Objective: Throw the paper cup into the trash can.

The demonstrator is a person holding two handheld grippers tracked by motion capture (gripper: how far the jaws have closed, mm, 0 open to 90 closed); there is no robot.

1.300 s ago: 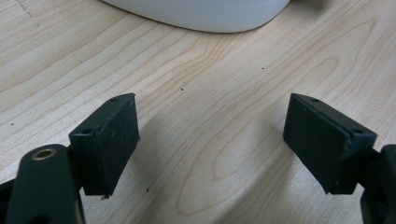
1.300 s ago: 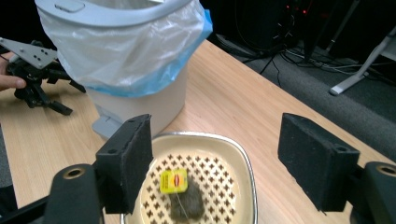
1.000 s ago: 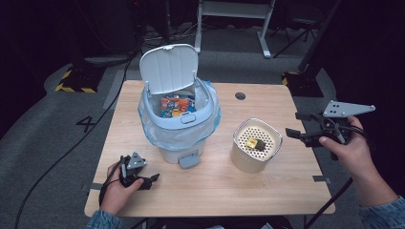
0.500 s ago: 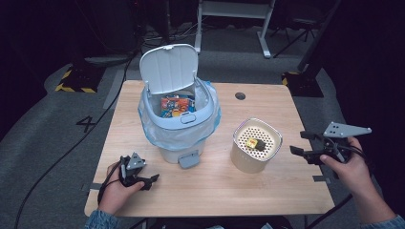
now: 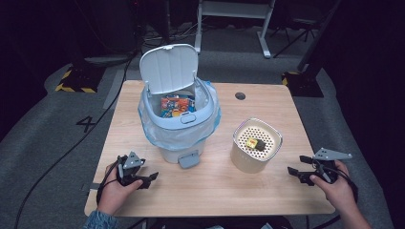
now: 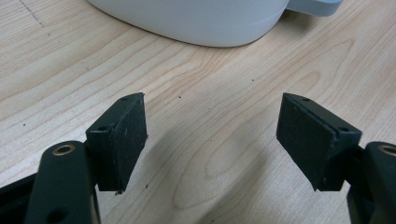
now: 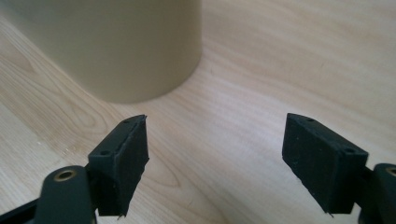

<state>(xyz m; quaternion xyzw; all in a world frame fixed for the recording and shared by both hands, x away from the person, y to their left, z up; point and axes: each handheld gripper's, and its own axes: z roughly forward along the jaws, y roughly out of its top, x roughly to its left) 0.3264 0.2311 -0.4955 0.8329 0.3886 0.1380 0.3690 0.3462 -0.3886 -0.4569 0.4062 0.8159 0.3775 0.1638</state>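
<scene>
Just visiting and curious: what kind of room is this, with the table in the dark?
Probably a lab or studio for recording. A lit wooden table stands among floor cables, hazard tape and a stand's legs.

Beige perforated-top cup [image 5: 248, 157] upright, right of open-lidded bin [image 5: 177, 125].

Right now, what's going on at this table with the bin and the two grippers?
A person sits at a wooden table with a gripper in each hand, holding nothing. The left gripper rests low in front of the white pedal bin, whose lid is up, with colourful wrappers inside. The right gripper is down beside the beige perforated cup, which holds a small yellow and dark item. Both sets of jaws stand open over bare wood; the right ones have just been opening, the left closing slightly.
</scene>
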